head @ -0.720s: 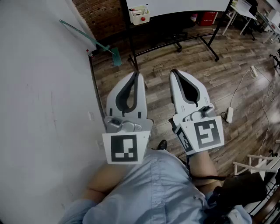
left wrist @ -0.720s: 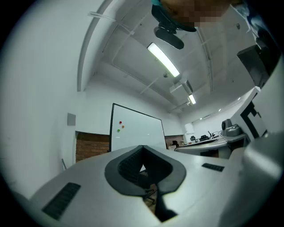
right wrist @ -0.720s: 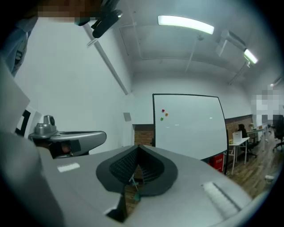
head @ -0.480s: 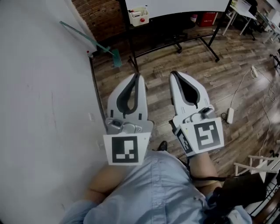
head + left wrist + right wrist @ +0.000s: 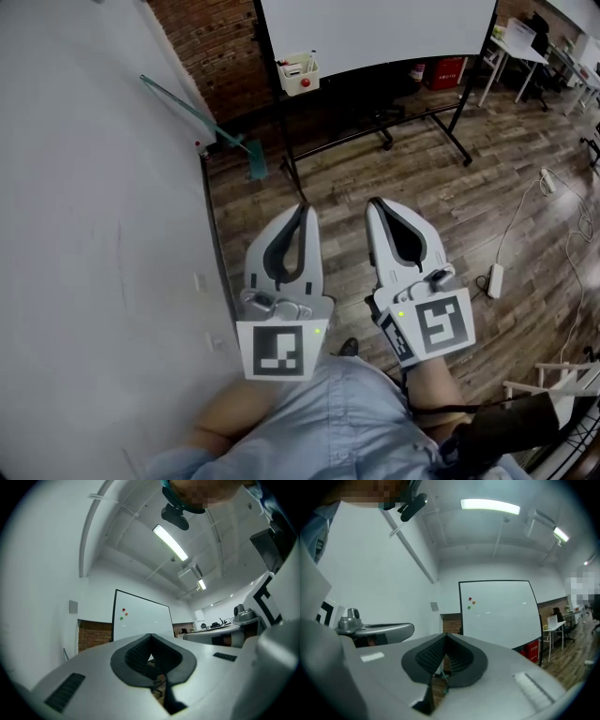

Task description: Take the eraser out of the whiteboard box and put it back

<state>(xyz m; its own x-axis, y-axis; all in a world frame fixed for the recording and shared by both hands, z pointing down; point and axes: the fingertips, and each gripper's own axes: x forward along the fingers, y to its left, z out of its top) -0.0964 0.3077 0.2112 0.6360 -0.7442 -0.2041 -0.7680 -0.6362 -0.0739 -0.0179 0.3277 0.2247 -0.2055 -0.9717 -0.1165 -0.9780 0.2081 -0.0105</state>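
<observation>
The left white gripper and right white gripper are pinched shut and empty (nothing to grab here); the small cream whiteboard box hangs well away.

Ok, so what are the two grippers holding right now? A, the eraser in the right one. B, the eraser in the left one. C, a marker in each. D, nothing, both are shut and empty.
D: the left gripper and the right gripper each have their jaws closed tip to tip with nothing between them, and the whiteboard box hangs on the board across the floor.
</observation>
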